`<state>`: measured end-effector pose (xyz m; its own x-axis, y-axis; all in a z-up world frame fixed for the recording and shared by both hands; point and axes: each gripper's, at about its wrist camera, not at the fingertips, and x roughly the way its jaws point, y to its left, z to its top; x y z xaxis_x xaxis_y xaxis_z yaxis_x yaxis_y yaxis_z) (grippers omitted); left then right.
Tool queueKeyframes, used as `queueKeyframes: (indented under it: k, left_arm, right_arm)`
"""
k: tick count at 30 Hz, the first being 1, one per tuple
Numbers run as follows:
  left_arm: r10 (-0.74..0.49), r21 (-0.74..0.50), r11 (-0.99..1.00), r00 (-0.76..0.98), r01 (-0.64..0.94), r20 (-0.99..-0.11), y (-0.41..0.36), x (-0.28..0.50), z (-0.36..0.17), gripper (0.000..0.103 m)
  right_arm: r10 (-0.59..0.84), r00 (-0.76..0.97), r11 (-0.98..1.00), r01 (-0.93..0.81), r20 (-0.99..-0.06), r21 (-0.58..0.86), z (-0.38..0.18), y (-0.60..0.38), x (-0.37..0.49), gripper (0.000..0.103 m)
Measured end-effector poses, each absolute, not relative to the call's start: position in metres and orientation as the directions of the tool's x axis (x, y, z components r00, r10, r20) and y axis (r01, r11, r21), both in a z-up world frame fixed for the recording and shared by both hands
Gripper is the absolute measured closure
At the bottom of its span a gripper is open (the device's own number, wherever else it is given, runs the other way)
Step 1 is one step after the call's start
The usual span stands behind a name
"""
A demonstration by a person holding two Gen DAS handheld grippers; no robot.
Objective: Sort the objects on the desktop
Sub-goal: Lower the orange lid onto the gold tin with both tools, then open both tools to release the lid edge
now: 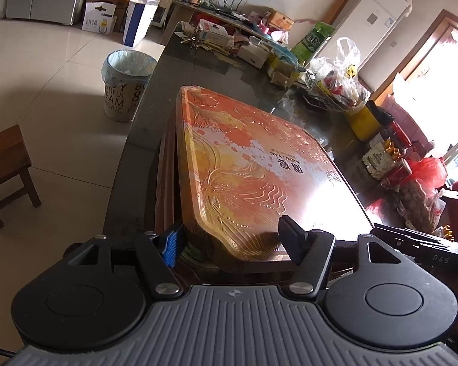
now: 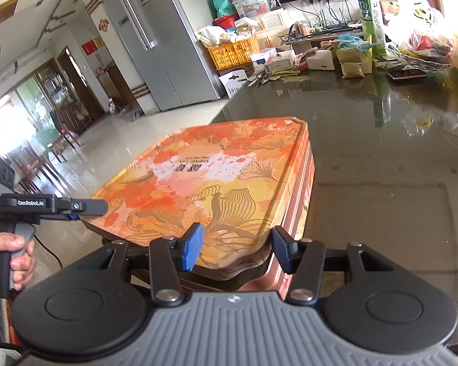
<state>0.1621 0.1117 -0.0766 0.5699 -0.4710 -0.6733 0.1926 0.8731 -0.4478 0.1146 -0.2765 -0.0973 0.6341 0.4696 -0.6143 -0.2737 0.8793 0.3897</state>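
A large orange gift box with a gold floral lid point(image 1: 247, 164) point(image 2: 216, 180) lies on the dark glass table point(image 1: 223, 70) point(image 2: 381, 183). The lid rests slightly askew on its brown base point(image 1: 166, 158) point(image 2: 299, 195). My left gripper point(image 1: 232, 244) spans one near corner of the lid, blue pad against the lid's left edge. My right gripper point(image 2: 238, 251) spans the other near corner, one finger at the lid's right edge. In the right wrist view a hand point(image 2: 12, 256) holds the left gripper point(image 2: 85, 207) at the lid's left corner.
Boxes, keys and plastic bags point(image 1: 342, 85) crowd the table's far end, beside a yellow container point(image 1: 365, 122). A lined bin point(image 1: 126, 85) and a wooden stool point(image 1: 6, 164) stand on the tiled floor left of the table. A fridge point(image 2: 158, 39) stands beyond.
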Motion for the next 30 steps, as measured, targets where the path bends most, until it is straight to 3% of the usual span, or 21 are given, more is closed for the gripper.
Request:
queueKeyframes:
  k: [6,13,15,17,18,24,30]
  left_arm:
    - [-0.520,-0.534,0.832,0.542,0.149,-0.660,0.125,0.165,-0.083,0.036]
    - [-0.488,-0.531,0.842,0.561,0.098,-0.669,0.141,0.157,-0.088,0.034]
    - [-0.468,-0.514,0.852,0.576,0.094,-0.670,0.143,0.157,-0.084,0.028]
    - [-0.440,-0.487,0.869,0.593,0.091,-0.674,0.144,0.157,-0.080,0.019]
    - [-0.425,-0.470,0.878,0.600,0.091,-0.678,0.144,0.157,-0.079,0.017]
    - [-0.366,-0.398,0.913,0.618,0.092,-0.696,0.136,0.160,-0.079,0.010]
    - [-0.348,-0.379,0.920,0.653,0.100,-0.672,0.126,0.161,-0.082,0.008]
  right_arm:
    - [0.522,0.612,0.844,-0.271,-0.594,0.463,-0.096,-0.289,0.118,0.051]
    - [0.532,0.615,0.838,-0.282,-0.582,0.467,-0.094,-0.283,0.115,0.049]
    - [0.519,0.627,0.845,-0.274,-0.581,0.459,-0.093,-0.282,0.114,0.041]
    - [0.502,0.642,0.853,-0.258,-0.579,0.454,-0.091,-0.283,0.112,0.018]
    - [0.489,0.653,0.858,-0.240,-0.578,0.454,-0.091,-0.285,0.111,0.002]
    - [0.448,0.679,0.856,-0.138,-0.581,0.499,-0.095,-0.301,0.101,0.000]
    - [0.455,0.699,0.832,-0.113,-0.551,0.543,-0.107,-0.302,0.085,0.000]
